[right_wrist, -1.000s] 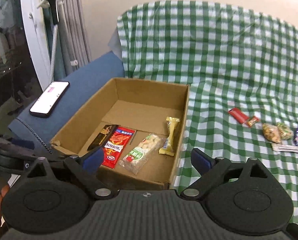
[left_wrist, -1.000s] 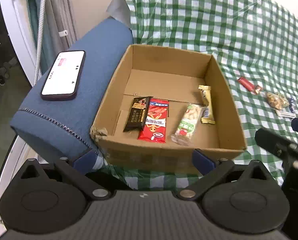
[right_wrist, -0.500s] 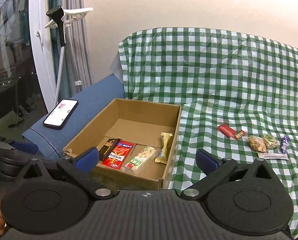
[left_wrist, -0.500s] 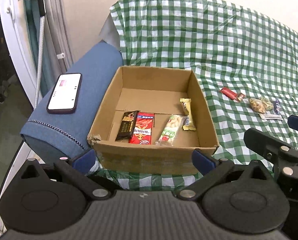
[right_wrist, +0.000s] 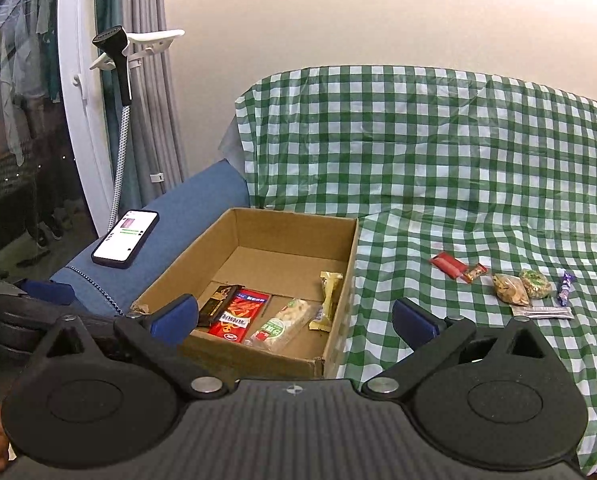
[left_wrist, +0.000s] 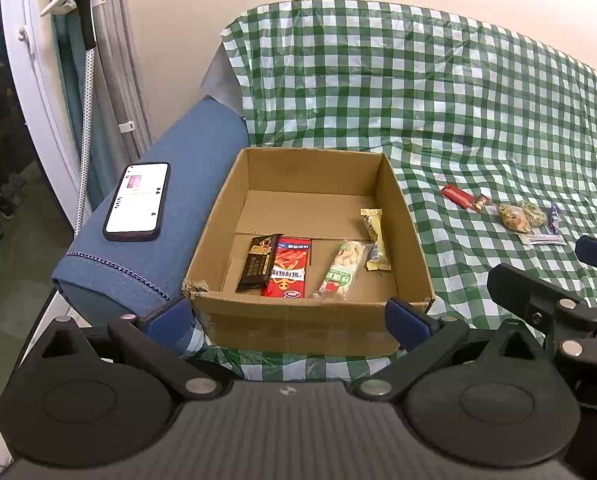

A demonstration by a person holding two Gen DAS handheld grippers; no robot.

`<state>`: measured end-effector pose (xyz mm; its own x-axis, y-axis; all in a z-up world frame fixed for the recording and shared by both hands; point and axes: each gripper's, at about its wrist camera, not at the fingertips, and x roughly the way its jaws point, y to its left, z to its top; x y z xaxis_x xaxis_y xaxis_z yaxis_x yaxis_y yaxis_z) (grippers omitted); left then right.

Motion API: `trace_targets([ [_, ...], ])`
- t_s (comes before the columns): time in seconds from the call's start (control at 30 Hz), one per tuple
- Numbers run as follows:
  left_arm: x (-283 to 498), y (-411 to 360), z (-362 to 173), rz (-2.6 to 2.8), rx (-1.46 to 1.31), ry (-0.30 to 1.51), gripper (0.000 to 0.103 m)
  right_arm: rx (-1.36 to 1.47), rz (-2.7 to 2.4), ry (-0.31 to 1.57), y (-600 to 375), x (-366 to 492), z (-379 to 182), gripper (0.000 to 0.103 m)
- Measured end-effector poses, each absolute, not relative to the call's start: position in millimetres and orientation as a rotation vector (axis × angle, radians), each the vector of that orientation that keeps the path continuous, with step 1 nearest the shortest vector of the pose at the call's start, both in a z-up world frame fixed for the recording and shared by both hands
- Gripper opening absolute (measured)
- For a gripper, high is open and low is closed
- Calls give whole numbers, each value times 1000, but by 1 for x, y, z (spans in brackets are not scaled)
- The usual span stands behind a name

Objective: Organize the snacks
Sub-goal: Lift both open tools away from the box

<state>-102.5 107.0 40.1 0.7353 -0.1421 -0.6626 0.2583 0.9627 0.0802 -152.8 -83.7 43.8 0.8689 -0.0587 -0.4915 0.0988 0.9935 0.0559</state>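
Observation:
An open cardboard box (left_wrist: pixel 214 236) (right_wrist: pixel 350 264) sits on the green checked cloth. Inside lie a black bar (left_wrist: pixel 258 263), a red pack (left_wrist: pixel 288 266) (right_wrist: pixel 240 314), a green-white pack (left_wrist: pixel 342 270) (right_wrist: pixel 284 324) and a yellow bar (left_wrist: pixel 373 238) (right_wrist: pixel 327 300). Loose snacks lie on the cloth to the right: a red bar (left_wrist: pixel 456 196) (right_wrist: pixel 448 264), a nut bag (left_wrist: pixel 512 218) (right_wrist: pixel 510 289), a green bag (right_wrist: pixel 535 283), a purple candy (right_wrist: pixel 565 282) and a flat sachet (right_wrist: pixel 541 312). My left gripper (left_wrist: pixel 288 318) and right gripper (right_wrist: pixel 294 318) are both open and empty, held back in front of the box.
A phone (left_wrist: pixel 138 202) (right_wrist: pixel 125 238) with its screen lit lies on the blue armrest (left_wrist: pixel 186 160) left of the box. A garment steamer stand (right_wrist: pixel 122 68) and curtains stand at the far left. The checked cloth (right_wrist: pixel 438 152) covers the sofa seat and back.
Both grippers have pulled back and up from the box, so box and snacks look smaller and more of the wall shows. Nothing on the cloth or in the box has moved.

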Motion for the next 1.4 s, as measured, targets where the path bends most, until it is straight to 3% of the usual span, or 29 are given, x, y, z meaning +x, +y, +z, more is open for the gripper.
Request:
trace_targets([
  [0.93, -92, 95, 25, -215, 210, 767, 103, 127, -89, 554, -94, -142, 26, 102],
  [1.4, -73, 47, 27, -261, 277, 772, 103, 196, -152, 548, -134, -140, 16, 102],
])
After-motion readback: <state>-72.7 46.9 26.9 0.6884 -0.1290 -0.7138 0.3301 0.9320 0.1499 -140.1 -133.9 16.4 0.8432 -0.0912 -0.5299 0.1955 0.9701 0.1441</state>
